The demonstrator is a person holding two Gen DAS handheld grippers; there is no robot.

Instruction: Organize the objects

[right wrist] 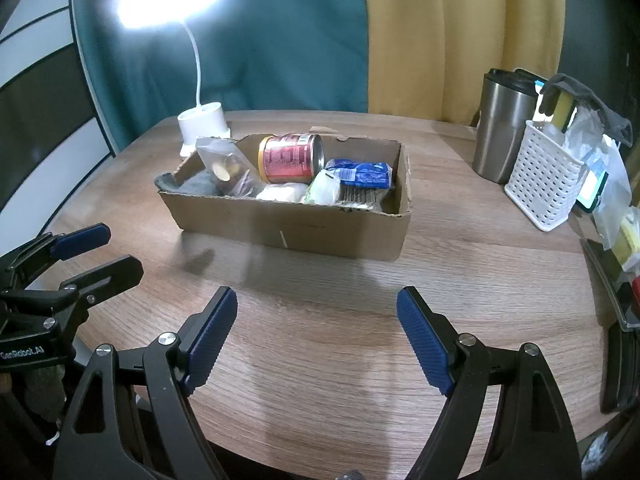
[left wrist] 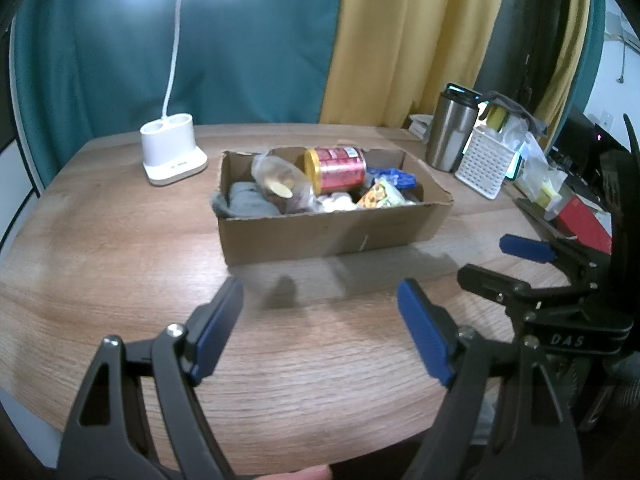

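the cardboard box [left wrist: 332, 232] sits mid-surface [left wrist: 120, 260], ahead of both claws and apart from them. the left claw [left wrist: 320, 328] hangs released over bare wood, jaws spread wide and grasping nothing. the right claw [right wrist: 316, 336] is likewise released and empty, just beside the left one.

inside the box lie one red can [right wrist: 290, 159] on its side, one clear bag [right wrist: 226, 168] of snacks left of it, one blue packet [right wrist: 362, 174] to its right, a grey cloth [left wrist: 250, 202] at the left end, a pale bundle [right wrist: 282, 192] in front and one green-and-orange packet [left wrist: 380, 196].

behind the box stands one lit white lamp [left wrist: 172, 152]. to the right stand one steel tumbler [right wrist: 502, 128] and one white perforated basket [right wrist: 540, 188] stuffed with plastic bags, touching each other.
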